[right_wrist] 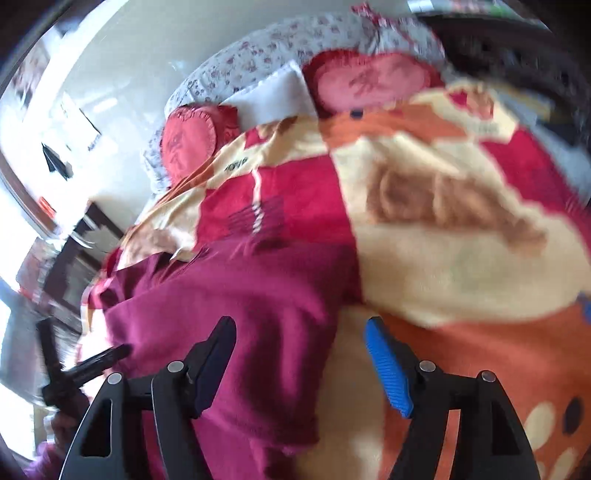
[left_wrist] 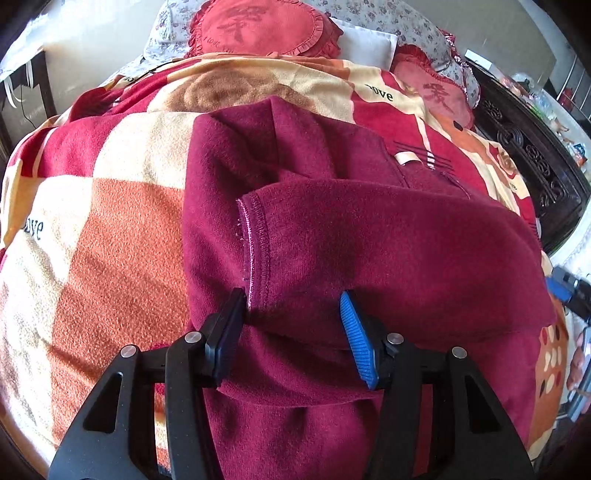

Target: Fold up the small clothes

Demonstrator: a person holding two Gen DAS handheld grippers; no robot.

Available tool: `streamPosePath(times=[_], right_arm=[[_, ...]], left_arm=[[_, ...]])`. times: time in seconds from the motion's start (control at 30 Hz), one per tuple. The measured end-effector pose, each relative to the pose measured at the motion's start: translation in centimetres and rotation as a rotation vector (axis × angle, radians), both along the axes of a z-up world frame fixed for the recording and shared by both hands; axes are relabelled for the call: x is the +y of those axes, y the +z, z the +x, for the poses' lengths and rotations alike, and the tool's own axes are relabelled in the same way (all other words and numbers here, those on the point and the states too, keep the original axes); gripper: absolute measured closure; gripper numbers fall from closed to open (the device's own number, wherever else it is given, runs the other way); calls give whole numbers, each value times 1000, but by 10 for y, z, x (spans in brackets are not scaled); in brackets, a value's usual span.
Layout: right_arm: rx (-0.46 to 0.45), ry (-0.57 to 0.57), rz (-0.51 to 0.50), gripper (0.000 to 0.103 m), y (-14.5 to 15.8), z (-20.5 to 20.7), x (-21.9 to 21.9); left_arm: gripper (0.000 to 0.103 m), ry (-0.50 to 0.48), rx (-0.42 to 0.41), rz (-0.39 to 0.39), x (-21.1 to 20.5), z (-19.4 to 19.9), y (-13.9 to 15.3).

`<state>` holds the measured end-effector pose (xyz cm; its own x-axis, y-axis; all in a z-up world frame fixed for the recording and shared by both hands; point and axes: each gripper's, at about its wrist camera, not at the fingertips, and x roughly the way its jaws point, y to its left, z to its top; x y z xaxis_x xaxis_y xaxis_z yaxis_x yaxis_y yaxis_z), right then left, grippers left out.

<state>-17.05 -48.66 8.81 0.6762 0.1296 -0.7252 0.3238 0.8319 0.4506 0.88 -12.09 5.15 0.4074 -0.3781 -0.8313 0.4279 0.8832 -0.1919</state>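
A maroon fleece top (left_wrist: 332, 236) lies on the bed, with one sleeve folded across its body. The sleeve's stitched cuff (left_wrist: 255, 247) ends just in front of my left gripper (left_wrist: 291, 299). That gripper is open: the sleeve lies between its fingers, and the blue pad (left_wrist: 356, 339) stands free of the cloth. In the blurred right wrist view, my right gripper (right_wrist: 299, 321) is open wide over the top's edge (right_wrist: 258, 314), holding nothing. The right gripper's tip (left_wrist: 569, 291) shows at the far right edge of the left wrist view.
A red, cream and orange blanket (left_wrist: 110, 229) covers the bed. Red heart cushions (left_wrist: 258, 26) and floral pillows (left_wrist: 388, 18) lie at the head. A dark carved bed frame (left_wrist: 535, 166) runs along the right side. A dark table (left_wrist: 22, 92) stands at the left.
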Motion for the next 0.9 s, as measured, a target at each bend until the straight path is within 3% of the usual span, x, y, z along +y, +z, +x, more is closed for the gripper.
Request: streamPosePath(times=[0.07, 0.1, 0.13, 0.2, 0.33, 0.43, 0.5, 0.57, 0.6, 0.67, 0.8, 0.9], right_arm=[[44, 27, 52, 33, -16, 4, 3], [54, 34, 62, 45, -22, 5, 4], [53, 46, 78, 76, -29, 6, 5], [31, 44, 60, 91, -30, 7, 8], [8, 64, -137, 92, -3, 9, 21], [99, 90, -287, 92, -16, 24, 35], [99, 69, -255, 91, -20, 24, 31], [84, 28, -205, 84, -13, 13, 21], [84, 9, -205, 77, -9, 9, 19], [76, -8, -235, 75, 4, -2, 21], [15, 50, -250, 75, 25, -17, 45], [25, 108, -262, 75, 23, -13, 67]], left_arm=[[50, 9, -1, 1, -1, 0, 1], [50, 11, 0, 0, -1, 0, 1], [50, 13, 1, 1, -1, 0, 2], [50, 10, 3, 3, -1, -2, 3], [49, 5, -4, 11, -4, -4, 2], [47, 11, -12, 16, -6, -5, 1], [47, 9, -12, 25, -6, -7, 2], [47, 3, -18, 28, -3, -10, 5], [47, 3, -24, 36, -2, -12, 7], [47, 6, -30, 48, 0, -14, 7], [47, 19, -31, 52, 3, -19, 8], [47, 24, -29, 59, 5, -26, 10]])
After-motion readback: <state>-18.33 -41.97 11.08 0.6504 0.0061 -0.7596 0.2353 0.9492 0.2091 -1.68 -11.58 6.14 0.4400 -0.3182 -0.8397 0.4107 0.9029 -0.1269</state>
